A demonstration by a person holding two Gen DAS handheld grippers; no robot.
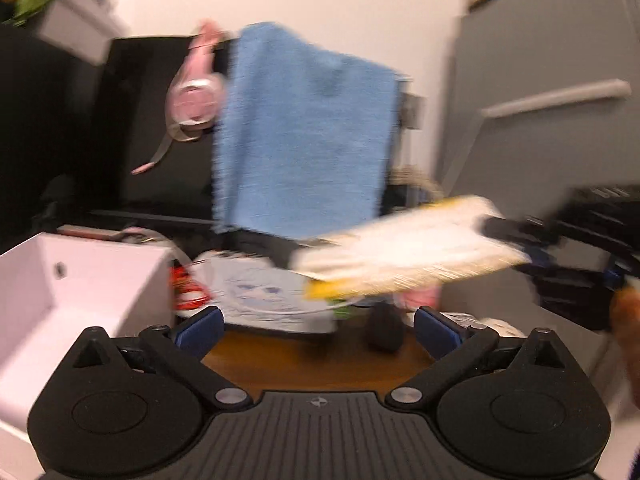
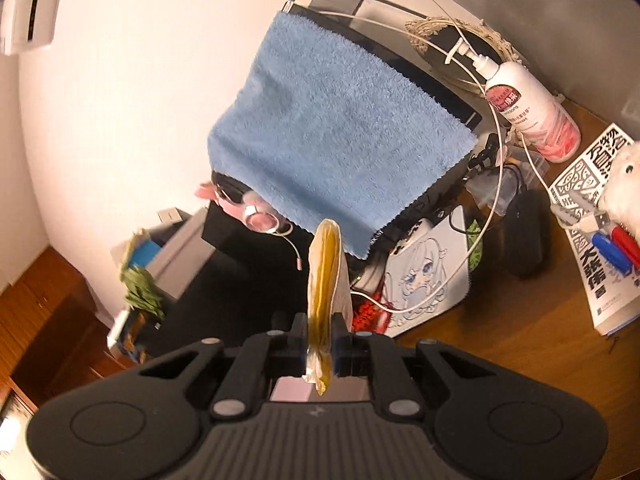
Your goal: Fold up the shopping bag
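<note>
The shopping bag (image 1: 404,252) is folded flat into a white and yellow slab. In the left wrist view it hangs in the air at the right, blurred, with the right gripper (image 1: 504,230) clamped on its right end. My left gripper (image 1: 318,330) is open below it, its blue pads wide apart and holding nothing. In the right wrist view the folded bag (image 2: 324,272) stands edge-on, pinched between the two fingers of my right gripper (image 2: 322,340), which is shut on it above the wooden desk (image 2: 500,360).
A blue towel (image 2: 340,140) hangs over a black monitor behind the bag. A white box (image 1: 80,280) stands at the left. On the desk lie a laptop with a cartoon sticker (image 2: 424,268), white cables, a pump bottle (image 2: 528,108), a book (image 2: 592,208) and pink headphones (image 1: 196,96).
</note>
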